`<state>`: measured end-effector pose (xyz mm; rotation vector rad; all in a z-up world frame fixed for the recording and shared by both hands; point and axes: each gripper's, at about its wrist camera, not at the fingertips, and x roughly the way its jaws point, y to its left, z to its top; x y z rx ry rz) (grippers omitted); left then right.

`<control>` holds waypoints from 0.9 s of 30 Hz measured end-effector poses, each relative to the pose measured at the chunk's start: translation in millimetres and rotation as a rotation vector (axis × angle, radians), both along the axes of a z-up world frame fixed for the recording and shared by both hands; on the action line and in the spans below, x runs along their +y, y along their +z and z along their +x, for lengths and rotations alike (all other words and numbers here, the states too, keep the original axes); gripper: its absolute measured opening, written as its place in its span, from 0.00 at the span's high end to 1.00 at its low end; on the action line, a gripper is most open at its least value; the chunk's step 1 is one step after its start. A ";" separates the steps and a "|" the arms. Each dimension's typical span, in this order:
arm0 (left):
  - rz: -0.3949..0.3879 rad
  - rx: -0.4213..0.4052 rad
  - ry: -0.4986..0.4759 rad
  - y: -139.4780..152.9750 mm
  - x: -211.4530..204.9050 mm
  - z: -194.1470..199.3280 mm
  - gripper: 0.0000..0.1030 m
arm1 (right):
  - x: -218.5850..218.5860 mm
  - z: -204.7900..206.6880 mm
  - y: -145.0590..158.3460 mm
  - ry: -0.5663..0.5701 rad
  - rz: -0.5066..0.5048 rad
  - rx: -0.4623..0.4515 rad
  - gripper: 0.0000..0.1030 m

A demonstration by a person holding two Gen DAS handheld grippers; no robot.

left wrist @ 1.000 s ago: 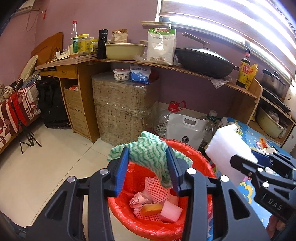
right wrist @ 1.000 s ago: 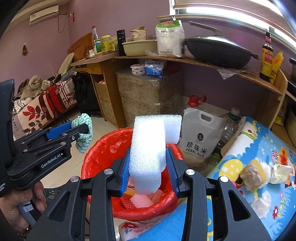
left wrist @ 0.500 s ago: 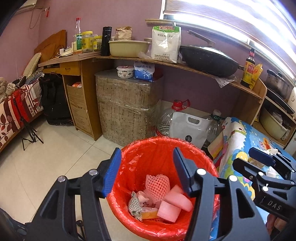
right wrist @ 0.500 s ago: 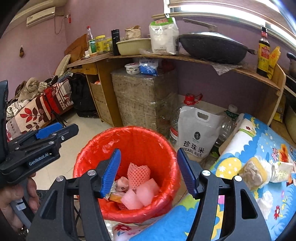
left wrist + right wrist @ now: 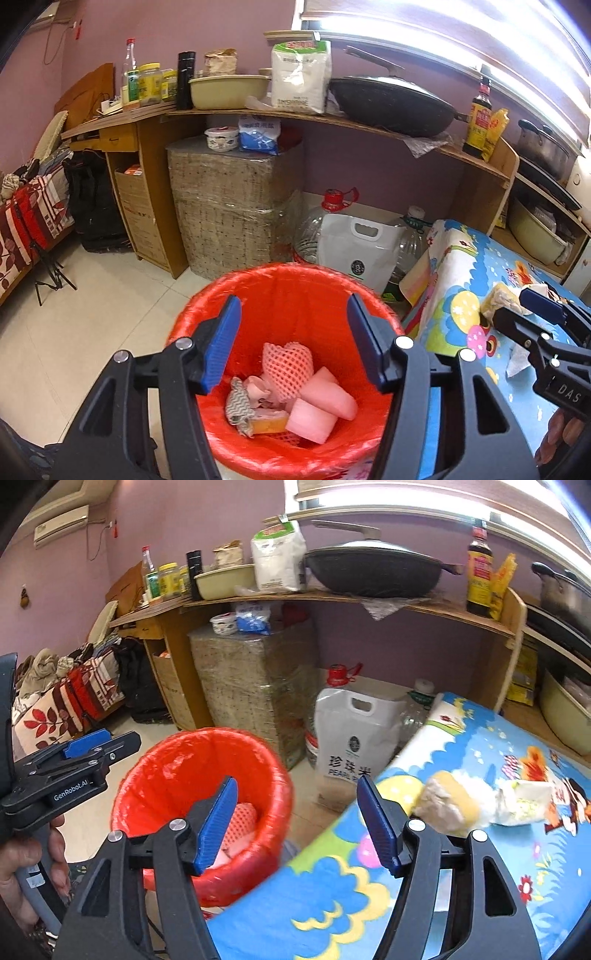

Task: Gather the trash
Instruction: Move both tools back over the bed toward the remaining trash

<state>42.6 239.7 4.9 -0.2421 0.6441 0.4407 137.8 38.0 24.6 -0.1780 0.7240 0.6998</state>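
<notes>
A red trash bin [image 5: 295, 280] lined with a red bag stands on the floor. It holds foam blocks [image 5: 325, 398], a pink fruit net [image 5: 288, 362] and a crumpled cloth [image 5: 238, 402]. My left gripper [image 5: 293, 341] is open and empty right above the bin. My right gripper [image 5: 297, 823] is open and empty, between the bin [image 5: 177, 764] and the blue cartoon table mat [image 5: 461, 849]. On the mat lie a yellow sponge with wadding [image 5: 448, 805] and a white wrapper [image 5: 524, 801]; they also show in the left wrist view [image 5: 498, 299].
A white rice bag [image 5: 360, 251] and clear water jugs [image 5: 314, 229] stand behind the bin. A wrapped crate [image 5: 229, 206] sits under a wooden shelf [image 5: 332, 118] with a wok and jars. Tiled floor [image 5: 92, 314] lies to the left, a bed [image 5: 22, 214] far left.
Both grippers opened: the green cloth and the white foam block dropped into the bin. My right gripper has since swung right towards the table mat.
</notes>
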 end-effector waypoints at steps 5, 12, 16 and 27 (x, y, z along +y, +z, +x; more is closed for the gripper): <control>0.006 0.001 -0.030 -0.7 -19.3 13.4 0.43 | -24.4 11.2 -1.7 -0.042 -0.004 0.000 0.37; 0.007 0.002 -0.071 -1.7 -41.4 28.9 0.41 | -59.8 24.0 -4.6 -0.105 -0.008 0.006 0.37; 0.001 0.003 -0.096 -4.2 -54.8 37.6 0.41 | -81.8 31.4 -11.2 -0.153 -0.009 0.021 0.36; -0.008 0.007 -0.160 -10.4 -86.0 60.3 0.40 | -122.2 46.8 -37.1 -0.241 -0.026 0.073 0.32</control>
